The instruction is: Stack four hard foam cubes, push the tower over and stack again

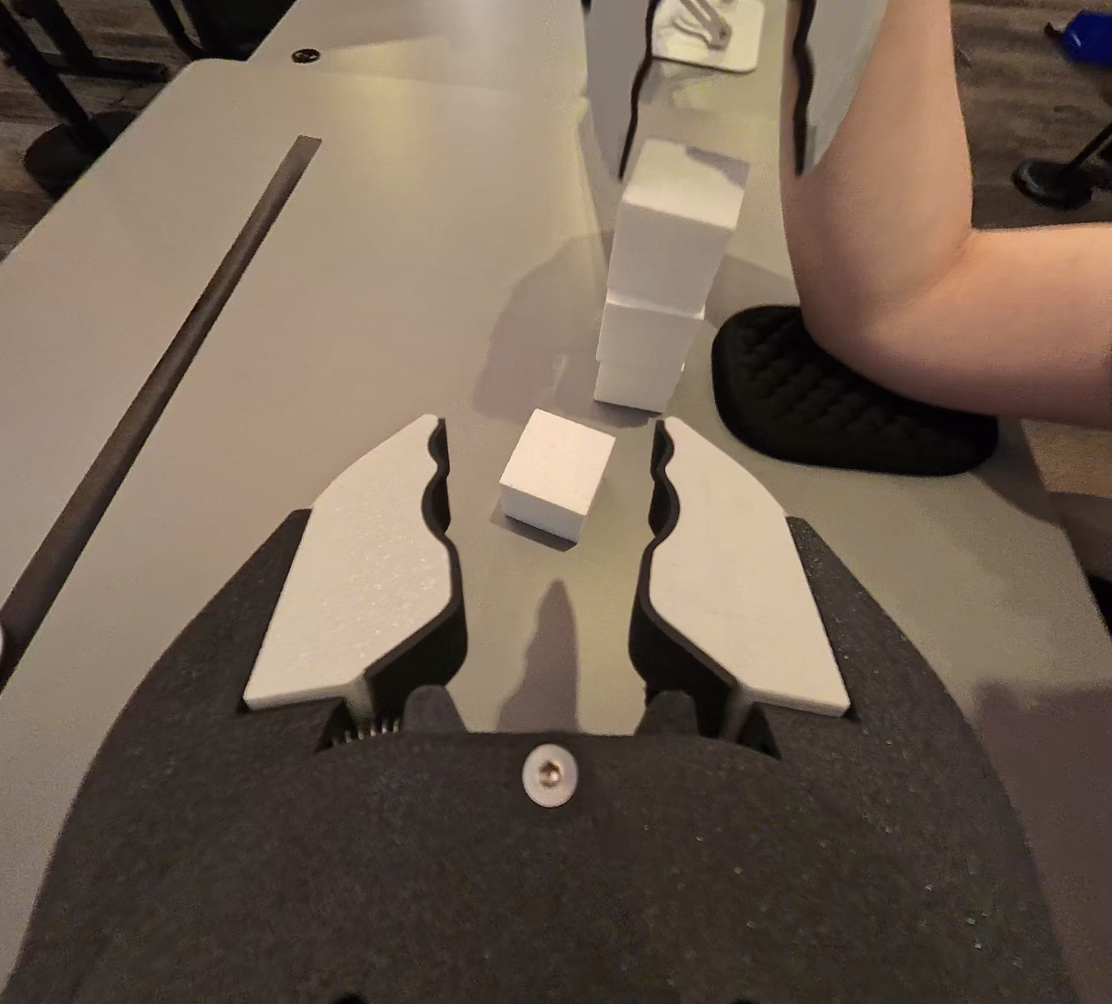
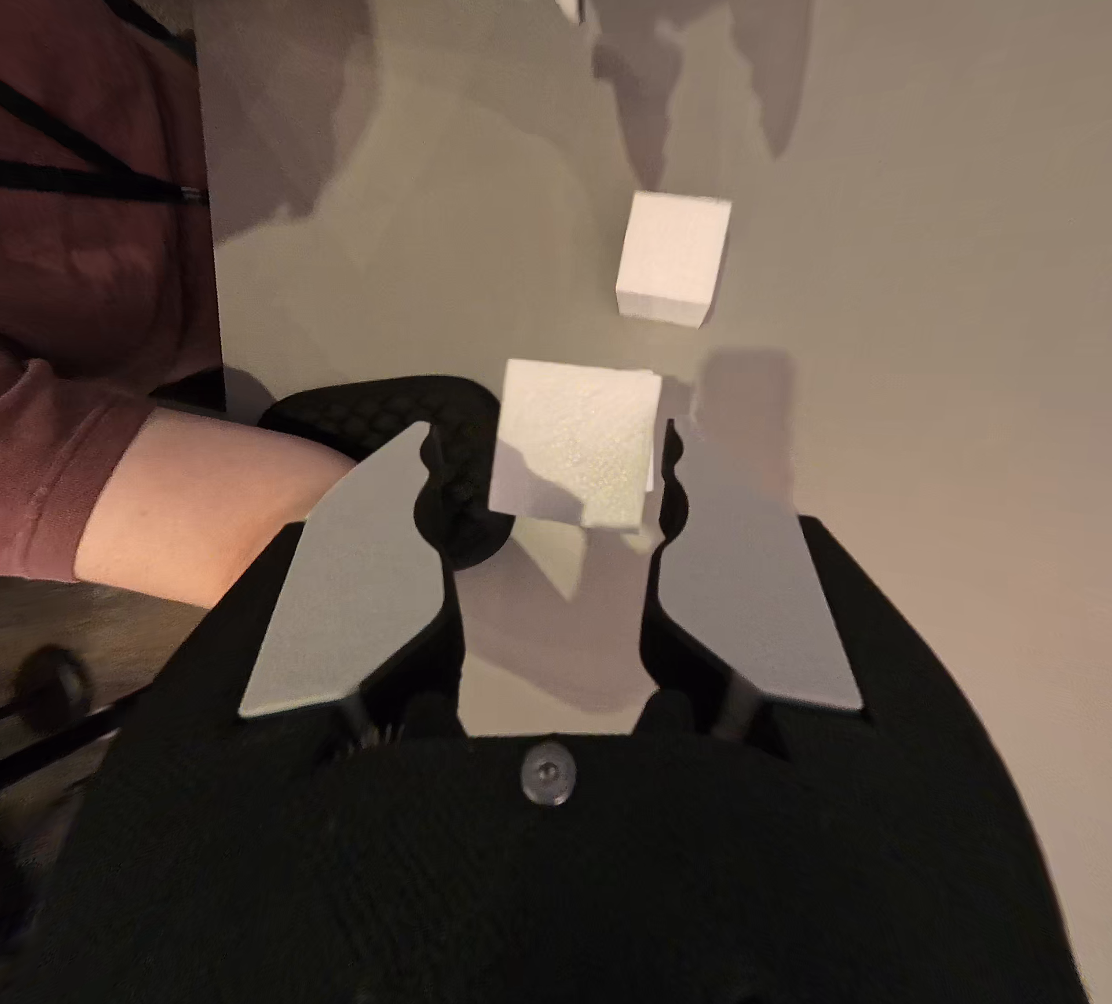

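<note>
Three white foam cubes stand as a tower [image 1: 659, 289] on the grey table [image 1: 301, 313], slightly staggered, just beside a black elbow pad [image 1: 842, 403] on which the person's arm [image 1: 902, 265] rests, presumably for steadiness. The fourth, loose cube [image 1: 556, 473] lies on the table just short of the tower's base. Our left gripper [image 1: 550, 427] is spread wide and grasps nothing; the loose cube sits between its fingertips without touching them, a framing we judge to be preparation for a pick. Our right gripper [image 2: 547, 427] hangs above the tower, looking down on its top face [image 2: 571, 440], with its fingers parted and empty, clear of the cube. We judge the stack three-quarters built. The stagger suggests that the last cube must be lowered squarely, or the tower may tip early.
</note>
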Action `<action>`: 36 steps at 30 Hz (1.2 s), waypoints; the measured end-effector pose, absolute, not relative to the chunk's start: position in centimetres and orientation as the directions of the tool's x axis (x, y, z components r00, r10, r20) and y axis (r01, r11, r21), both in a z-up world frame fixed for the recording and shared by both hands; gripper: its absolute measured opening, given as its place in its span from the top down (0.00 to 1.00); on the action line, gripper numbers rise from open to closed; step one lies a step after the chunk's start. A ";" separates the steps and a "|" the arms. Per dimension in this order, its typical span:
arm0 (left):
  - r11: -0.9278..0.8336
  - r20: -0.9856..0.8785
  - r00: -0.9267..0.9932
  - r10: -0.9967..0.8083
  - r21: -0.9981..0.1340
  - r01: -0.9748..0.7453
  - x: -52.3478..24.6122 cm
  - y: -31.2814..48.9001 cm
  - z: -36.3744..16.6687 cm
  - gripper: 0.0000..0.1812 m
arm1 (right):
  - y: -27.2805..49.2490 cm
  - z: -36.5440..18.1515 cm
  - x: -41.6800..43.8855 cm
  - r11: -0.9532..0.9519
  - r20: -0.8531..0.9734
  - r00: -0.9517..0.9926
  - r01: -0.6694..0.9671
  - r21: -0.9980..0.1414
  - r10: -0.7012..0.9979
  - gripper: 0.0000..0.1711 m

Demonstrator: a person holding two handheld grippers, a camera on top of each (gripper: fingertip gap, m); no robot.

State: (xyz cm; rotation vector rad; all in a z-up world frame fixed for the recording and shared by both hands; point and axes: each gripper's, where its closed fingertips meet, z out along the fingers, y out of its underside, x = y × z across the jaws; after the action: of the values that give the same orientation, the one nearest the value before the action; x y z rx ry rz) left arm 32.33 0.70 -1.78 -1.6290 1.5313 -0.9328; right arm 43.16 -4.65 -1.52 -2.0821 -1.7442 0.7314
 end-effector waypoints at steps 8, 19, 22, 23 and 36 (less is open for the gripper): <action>-0.045 0.089 -0.076 -0.993 -0.894 -0.447 34.8 1.0 -7.2 0.59 | -5.8 7.0 42.0 0.166 0.204 0.018 0.514 -0.842 0.979 0.51; -0.058 0.137 -0.127 -0.982 -0.869 -0.491 36.0 0.2 -11.2 0.59 | -7.2 8.6 41.9 0.260 0.273 -0.033 0.432 -0.864 0.961 0.51; -0.039 0.126 -0.129 -0.984 -0.849 -0.528 36.0 0.1 -12.3 0.60 | -7.2 8.6 42.0 0.258 0.270 -0.034 0.425 -0.868 0.962 0.51; -0.034 0.123 -0.128 -0.984 -0.840 -0.542 36.0 0.1 -12.8 0.60 | -7.2 8.5 42.0 0.258 0.267 -0.038 0.424 -0.868 0.963 0.51; 0.046 0.015 -0.099 -0.995 -0.812 -0.582 35.8 0.4 -11.3 0.67 | -8.0 8.9 42.7 0.284 0.282 -0.062 0.372 -0.884 0.958 0.51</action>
State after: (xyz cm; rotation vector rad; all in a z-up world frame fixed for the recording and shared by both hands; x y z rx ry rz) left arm 35.83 0.39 -11.26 -1.5911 1.7440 -0.9086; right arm 42.75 -7.96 8.88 -1.2471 -1.6135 0.7826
